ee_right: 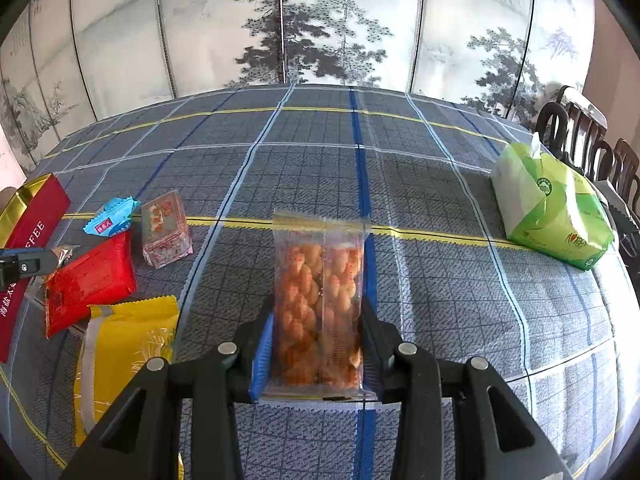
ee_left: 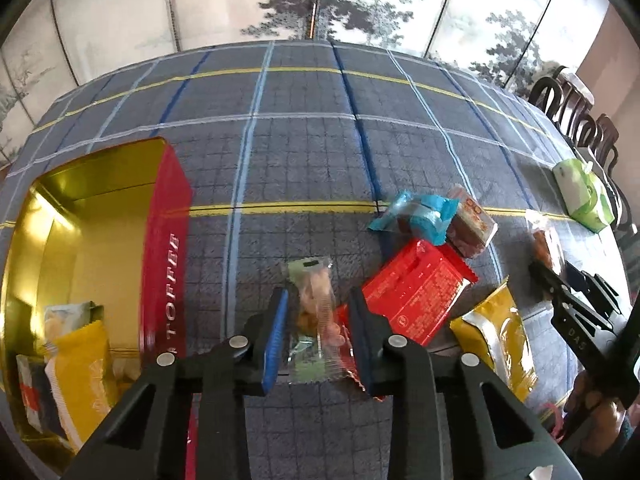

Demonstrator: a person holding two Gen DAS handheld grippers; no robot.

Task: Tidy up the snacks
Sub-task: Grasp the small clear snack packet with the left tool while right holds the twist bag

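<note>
Left gripper (ee_left: 318, 334): its fingers are drawn in around a small clear snack packet (ee_left: 314, 304) with pale, orange-tinted pieces inside; the blue pad sits at the packet's left edge and the dark pad at its right, and whether both pads press on the wrapper I cannot tell.
Small clear snack packet: lies on the surface (ee_left: 304, 152), just right of the tin and touching the red packet's near corner.
Right gripper (ee_right: 318, 344): fingers pinch a clear packet of twisted fried dough (ee_right: 320, 300) at its lower sides, and the packet stands upright between them.
Tin (ee_left: 168, 240): red outside, gold inside, open, at the left of the surface; "TOFFEE" runs along its side.
Inside the tin: a yellow packet (ee_left: 80, 376) and other wrapped snacks at the near end, partly hidden.
Loose snacks: a red packet (ee_left: 416, 292), a blue packet (ee_left: 416, 216), a clear square box (ee_left: 472, 228) and a gold-yellow packet (ee_left: 500, 336) cluster between the two grippers.
Tissue pack (ee_right: 552, 212): green and white, well apart at the far right of the surface.
Surface: covered by a grey-blue plaid cloth with blue and yellow lines.
Background: a folding screen (ee_right: 320, 20) painted with pine trees, and dark wooden chairs (ee_right: 588, 140) at the right.
</note>
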